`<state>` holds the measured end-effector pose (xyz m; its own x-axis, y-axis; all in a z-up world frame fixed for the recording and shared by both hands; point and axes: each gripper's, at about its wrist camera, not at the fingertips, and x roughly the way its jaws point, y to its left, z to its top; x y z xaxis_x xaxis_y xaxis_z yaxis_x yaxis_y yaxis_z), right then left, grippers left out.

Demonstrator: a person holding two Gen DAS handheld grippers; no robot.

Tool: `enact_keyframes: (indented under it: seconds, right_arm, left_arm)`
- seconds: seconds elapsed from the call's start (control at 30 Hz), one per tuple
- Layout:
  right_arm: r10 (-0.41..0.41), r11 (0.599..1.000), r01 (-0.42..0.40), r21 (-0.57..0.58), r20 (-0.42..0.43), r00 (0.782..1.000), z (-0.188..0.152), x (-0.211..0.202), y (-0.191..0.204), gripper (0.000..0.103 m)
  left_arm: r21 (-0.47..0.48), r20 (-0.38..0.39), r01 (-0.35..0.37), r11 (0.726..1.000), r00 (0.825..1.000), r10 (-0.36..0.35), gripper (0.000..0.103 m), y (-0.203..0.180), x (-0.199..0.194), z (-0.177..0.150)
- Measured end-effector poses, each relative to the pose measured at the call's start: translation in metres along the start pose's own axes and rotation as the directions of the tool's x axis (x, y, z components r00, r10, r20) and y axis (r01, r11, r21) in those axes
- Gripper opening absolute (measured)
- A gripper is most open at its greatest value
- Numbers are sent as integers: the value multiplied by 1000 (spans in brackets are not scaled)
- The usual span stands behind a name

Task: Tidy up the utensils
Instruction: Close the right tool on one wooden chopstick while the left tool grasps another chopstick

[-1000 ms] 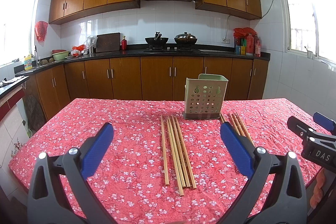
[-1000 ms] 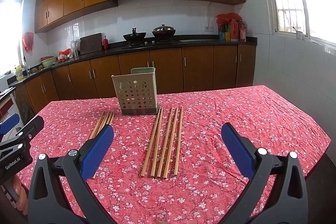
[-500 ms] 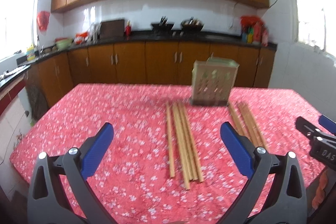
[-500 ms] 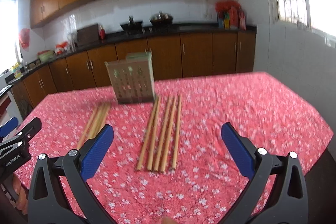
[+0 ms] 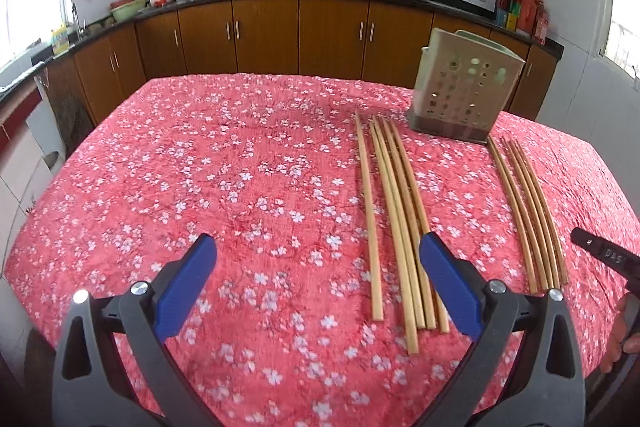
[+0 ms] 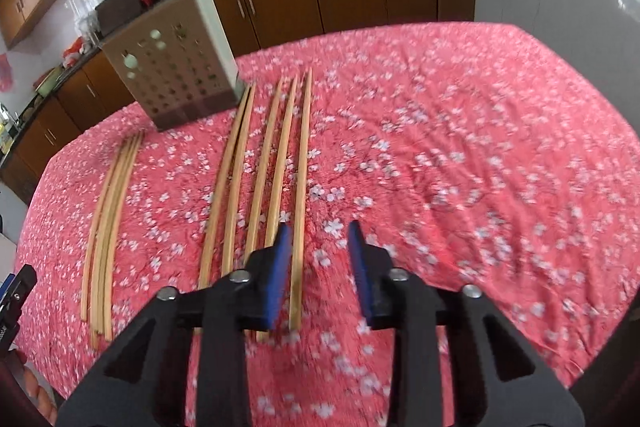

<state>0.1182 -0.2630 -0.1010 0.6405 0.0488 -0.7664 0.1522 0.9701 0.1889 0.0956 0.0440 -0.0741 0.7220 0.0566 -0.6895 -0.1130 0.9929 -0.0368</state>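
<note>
I count two groups of chopsticks on the red flowered tablecloth (image 5: 224,187), both lying flat and roughly parallel, running away from me toward the utensil holder (image 5: 464,87).

Group one: five chopsticks (image 5: 394,219) in the left wrist view, near ends just ahead of my left claw (image 5: 316,287). In the right wrist view the same five (image 6: 260,179) sit as a close pair on the left and three slightly spread on the right.

Group two: four chopsticks (image 5: 528,211) bunched tightly together, off toward the right edge in the left view; in the right view the bunch (image 6: 110,211) lies at far left, well apart from the five. I make it four, though they overlap and the count is less sure.

One holder, pale green with round holes, standing upright on the cloth at the far ends of both groups (image 6: 176,67).

Left claw: fingers spread wide, nothing between them, hovering over bare cloth to the left of the five; its right finger overlaps their near ends in view.

Right claw (image 6: 318,275): fingers narrowed but a gap shows between the blue pads (image 6: 280,275); the rightmost stick of the five (image 6: 304,163) passes just beside the left pad. Whether it touches, I cannot tell; the frame is blurred.
</note>
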Motion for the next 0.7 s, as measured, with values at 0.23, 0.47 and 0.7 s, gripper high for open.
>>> enact_keyframes:
  seconds: [0.23, 0.47, 0.7]
  right_arm:
    - [6, 999, -8, -35, -38, 999, 5, 22, 12, 15]
    - [16, 999, -17, -32, -33, 999, 2, 18, 6, 12]
    - [11, 999, -12, -44, -24, 1000, 4, 23, 8, 12]
  left_arm:
    - [20, -92, 96, 995, 991, -93, 55, -4, 29, 11]
    - [48, -179, 137, 989, 976, -126, 26, -21, 56, 13]
    - [106, -235, 137, 985, 966, -109, 9, -34, 72, 6]
